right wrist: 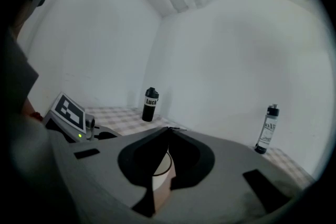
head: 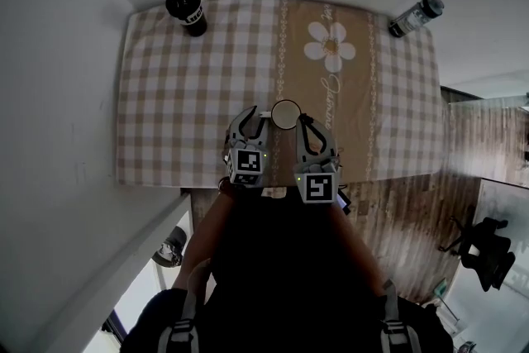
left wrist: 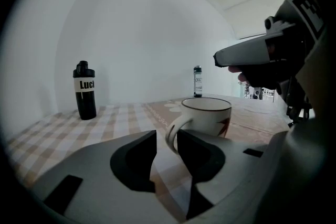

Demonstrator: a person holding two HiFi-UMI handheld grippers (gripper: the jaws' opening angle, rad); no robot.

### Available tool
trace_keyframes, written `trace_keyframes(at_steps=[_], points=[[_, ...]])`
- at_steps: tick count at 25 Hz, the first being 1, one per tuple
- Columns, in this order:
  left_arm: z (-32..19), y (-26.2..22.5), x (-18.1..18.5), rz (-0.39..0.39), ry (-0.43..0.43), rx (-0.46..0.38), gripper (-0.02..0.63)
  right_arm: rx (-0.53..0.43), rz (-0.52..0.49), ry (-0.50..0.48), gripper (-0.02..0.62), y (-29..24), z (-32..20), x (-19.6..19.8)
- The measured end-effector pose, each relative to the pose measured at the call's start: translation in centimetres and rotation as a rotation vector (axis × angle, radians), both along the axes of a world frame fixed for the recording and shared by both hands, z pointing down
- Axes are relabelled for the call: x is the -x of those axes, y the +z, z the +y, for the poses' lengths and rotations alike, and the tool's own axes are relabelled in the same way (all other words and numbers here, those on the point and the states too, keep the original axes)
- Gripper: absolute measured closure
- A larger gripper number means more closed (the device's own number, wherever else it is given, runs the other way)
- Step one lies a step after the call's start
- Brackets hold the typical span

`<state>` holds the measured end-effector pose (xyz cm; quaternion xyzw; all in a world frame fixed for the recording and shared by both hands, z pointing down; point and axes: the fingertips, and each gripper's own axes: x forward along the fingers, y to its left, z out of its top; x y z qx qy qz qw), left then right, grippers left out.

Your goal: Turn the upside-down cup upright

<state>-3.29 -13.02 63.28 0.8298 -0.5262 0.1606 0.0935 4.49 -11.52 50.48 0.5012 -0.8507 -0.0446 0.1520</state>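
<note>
A white cup (head: 286, 113) stands upright, mouth up, near the front middle of the table. In the left gripper view the cup (left wrist: 207, 113) shows a dark rim and a handle that points toward me. My left gripper (head: 258, 116) is at the cup's left, and its jaws (left wrist: 167, 136) stand apart around the handle, with a gap showing on the left side. My right gripper (head: 302, 120) is just right of the cup, its tips (right wrist: 169, 129) closed together with nothing between them. Below them a part of the cup (right wrist: 164, 165) shows.
A checked cloth (head: 190, 95) with a flower print covers the table. A black bottle (head: 187, 10) stands at the far left corner, a clear bottle (head: 416, 16) at the far right. White walls close in on the left and back. A chair (head: 479, 248) stands on the wooden floor, right.
</note>
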Motion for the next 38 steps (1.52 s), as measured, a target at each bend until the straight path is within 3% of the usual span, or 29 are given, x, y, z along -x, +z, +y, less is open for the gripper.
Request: trace_keyframes(at_steps=[9,17,26,30,38], points=[[-1.0,-0.6,-0.3,0.033,0.003,-0.018,0.492,0.004,0.019,0.028,0.589,0.7,-0.3,-0.6],[-1.5,-0.5,-0.7,0.035,-0.016,-0.015,0.554,0.004,0.01,0.039,0.589,0.6,-0.5,-0.8],[-1.9,-0.7,-0.7,0.077,-0.042,-0.014,0.559,0.015,0.015,0.048,0.589,1.1,-0.8,-1.1],[-2.0,-0.4,-0.5,0.068,-0.025,-0.017,0.554,0.005,0.024,0.042,0.589,1.1,-0.9,-0.8],[-2.5,-0.9,-0.3,0.123,-0.015,0.017,0.561,0.001,0.022,0.039,0.589,0.9,-1.2,-0.7]])
